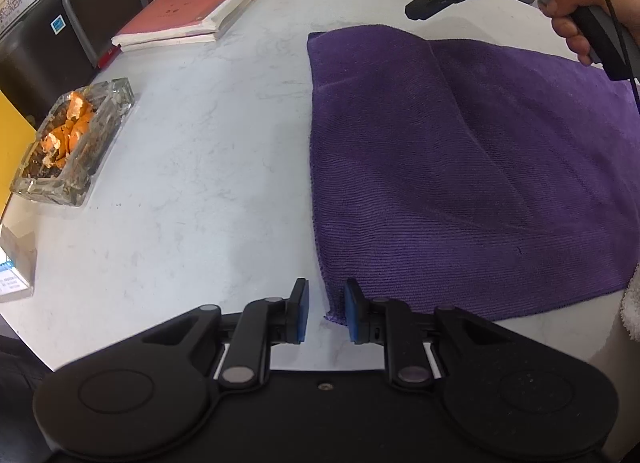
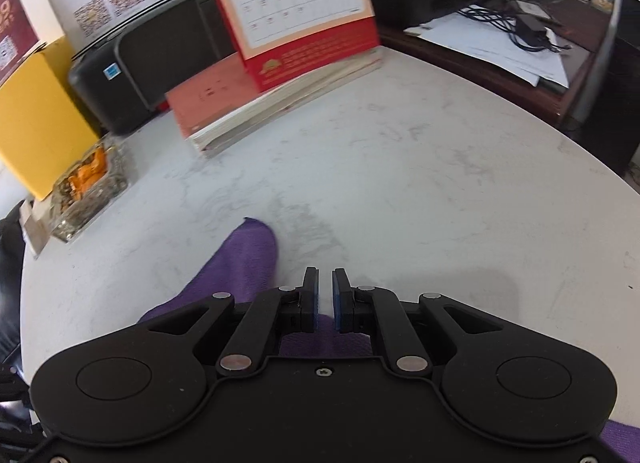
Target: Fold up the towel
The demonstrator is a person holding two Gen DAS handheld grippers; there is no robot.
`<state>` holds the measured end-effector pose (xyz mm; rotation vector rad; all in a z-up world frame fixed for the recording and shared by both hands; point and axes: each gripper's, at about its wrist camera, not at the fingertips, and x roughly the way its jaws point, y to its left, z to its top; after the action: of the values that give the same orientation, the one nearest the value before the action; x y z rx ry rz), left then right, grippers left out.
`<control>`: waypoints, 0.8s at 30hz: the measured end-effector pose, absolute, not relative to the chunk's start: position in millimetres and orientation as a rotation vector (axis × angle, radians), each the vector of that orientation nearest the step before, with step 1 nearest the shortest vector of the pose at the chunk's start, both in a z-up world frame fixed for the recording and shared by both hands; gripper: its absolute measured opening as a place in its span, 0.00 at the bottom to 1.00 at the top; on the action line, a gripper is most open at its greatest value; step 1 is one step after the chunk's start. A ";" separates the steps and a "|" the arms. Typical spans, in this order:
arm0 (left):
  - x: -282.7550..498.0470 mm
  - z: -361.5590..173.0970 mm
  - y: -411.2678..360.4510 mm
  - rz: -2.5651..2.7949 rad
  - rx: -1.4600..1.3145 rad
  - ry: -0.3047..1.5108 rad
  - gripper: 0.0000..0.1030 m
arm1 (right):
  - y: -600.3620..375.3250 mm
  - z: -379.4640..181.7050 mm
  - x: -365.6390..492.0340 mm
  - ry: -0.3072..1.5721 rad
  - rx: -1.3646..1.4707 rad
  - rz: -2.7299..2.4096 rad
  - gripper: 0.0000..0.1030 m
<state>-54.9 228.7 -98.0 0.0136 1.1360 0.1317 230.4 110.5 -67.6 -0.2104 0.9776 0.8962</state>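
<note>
Left wrist view: the purple towel [image 1: 460, 167], soft, light and limp, is seen lying flat on the table [image 1: 200, 167]; its near corner is best pinched by the left gripper [image 1: 326, 311], fingers slightly apart and empty. Right wrist view: the right gripper [image 2: 326, 295], fingers nearly together on nothing, is held above the far towel edge.

Hidden and cut off

The towel [image 2: 248, 263] mostly lies hidden under the right gripper [image 2: 326, 295]; the calendar [image 2: 292, 3] is blurred, its top cropped by the frame.
</note>
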 end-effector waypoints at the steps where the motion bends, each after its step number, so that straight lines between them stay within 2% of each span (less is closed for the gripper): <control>1: -54.8 -97.8 229.0 0.132 0.012 1.137 0.17 | 112.4 -69.6 231.2 0.985 -0.212 0.907 0.06; 4: -55.2 -97.1 229.5 0.132 0.009 1.137 0.17 | 125.7 -72.2 228.7 0.997 -0.258 0.951 0.09; 5: -55.3 -96.9 229.6 0.132 0.008 1.137 0.17 | 132.4 -71.2 225.4 0.982 -0.301 0.960 0.14; 9: -55.3 -97.1 230.1 0.131 0.009 1.136 0.17 | 143.8 -63.7 223.7 0.945 -0.371 0.987 0.25; 11: -54.4 -97.1 229.8 0.132 0.015 1.140 0.17 | 151.2 -60.5 226.9 0.948 -0.369 1.021 0.40; 12: -54.1 -97.1 229.5 0.132 0.017 1.141 0.17 | 154.9 -58.8 228.4 0.950 -0.368 1.038 0.43; 24: -52.7 -96.9 229.0 0.131 0.026 1.151 0.17 | 223.8 -84.3 231.9 0.987 -0.571 1.119 0.45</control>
<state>-52.7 229.0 -96.9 0.0262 1.1511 0.1308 231.9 223.8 -84.3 -0.5708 0.9873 1.1186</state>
